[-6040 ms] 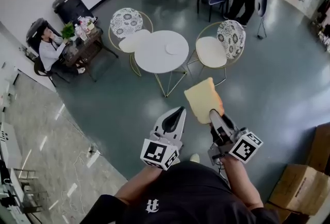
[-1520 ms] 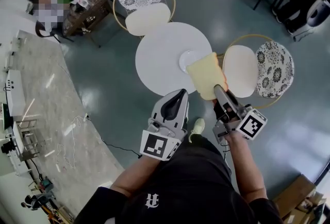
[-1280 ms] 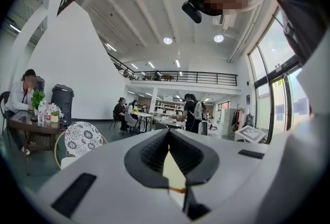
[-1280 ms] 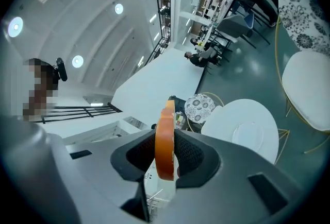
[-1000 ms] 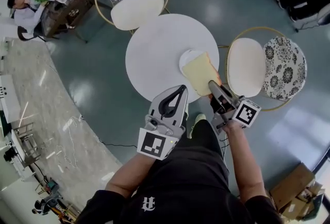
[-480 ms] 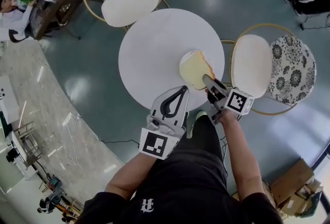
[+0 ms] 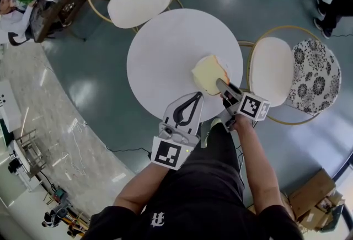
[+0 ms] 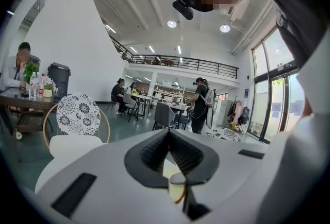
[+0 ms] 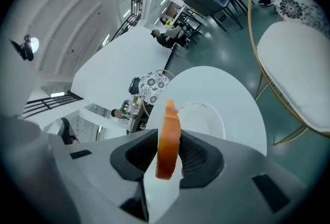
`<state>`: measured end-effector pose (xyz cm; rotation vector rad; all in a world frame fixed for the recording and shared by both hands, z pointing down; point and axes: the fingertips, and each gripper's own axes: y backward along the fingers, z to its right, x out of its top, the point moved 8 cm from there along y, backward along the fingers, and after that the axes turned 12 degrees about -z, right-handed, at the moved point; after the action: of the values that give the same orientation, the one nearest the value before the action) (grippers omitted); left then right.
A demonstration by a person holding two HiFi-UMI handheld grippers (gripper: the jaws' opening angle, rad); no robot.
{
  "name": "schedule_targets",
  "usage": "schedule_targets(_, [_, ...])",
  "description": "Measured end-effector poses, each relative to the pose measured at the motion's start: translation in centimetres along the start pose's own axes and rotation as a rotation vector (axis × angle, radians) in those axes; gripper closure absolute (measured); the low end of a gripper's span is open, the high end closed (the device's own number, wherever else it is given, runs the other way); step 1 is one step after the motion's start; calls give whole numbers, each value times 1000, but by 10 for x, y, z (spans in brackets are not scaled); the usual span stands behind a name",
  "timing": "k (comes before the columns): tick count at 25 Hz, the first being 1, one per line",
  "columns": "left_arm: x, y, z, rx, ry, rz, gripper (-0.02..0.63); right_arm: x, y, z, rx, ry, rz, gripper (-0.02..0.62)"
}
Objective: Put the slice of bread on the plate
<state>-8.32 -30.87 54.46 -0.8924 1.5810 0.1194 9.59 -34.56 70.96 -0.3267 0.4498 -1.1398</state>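
A pale slice of bread (image 7: 208,73) with an orange-brown crust is pinched at its near edge by my right gripper (image 7: 222,83), which is shut on it. The slice hangs over the right part of the round white table (image 7: 165,51) and hides most of the plate in the head view. In the right gripper view the bread (image 9: 168,135) stands edge-on between the jaws, with the white plate (image 9: 203,121) on the table just beyond it. My left gripper (image 7: 193,96) hovers at the table's near edge, left of the bread. Its jaws (image 8: 169,134) are shut on nothing.
Two gold-framed chairs with cream cushions stand by the table, one at the far side (image 7: 138,1) and one to the right (image 7: 270,70). A person sits at a small side table at the upper left (image 7: 14,10). Cardboard boxes (image 7: 317,208) lie at the lower right.
The person has walked up to the table and both grippers have come down. The bread has sunk from in front of the plate to just over it, with little motion in the last half second.
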Motion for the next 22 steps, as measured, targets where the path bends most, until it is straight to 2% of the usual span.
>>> schedule_targets(3, [0, 0, -4, -1, 8, -12, 600, -1, 0, -2, -102, 58, -8, 491])
schedule_targets(7, [0, -1, -8, -3, 21, -14, 600, -3, -6, -3, -254, 164, -46, 428])
schedule_targets(14, [-4, -2, -11, -6, 27, -22, 600, -7, -13, 0, -517, 360, -108, 383])
schedule_targets(18, [-4, -3, -13, -4, 31, -24, 600, -5, -16, 6, -576, 388, -109, 363])
schedule_targets(22, [-2, -1, -11, -3, 27, -22, 600, -6, -11, 10, -591, 372, -96, 344])
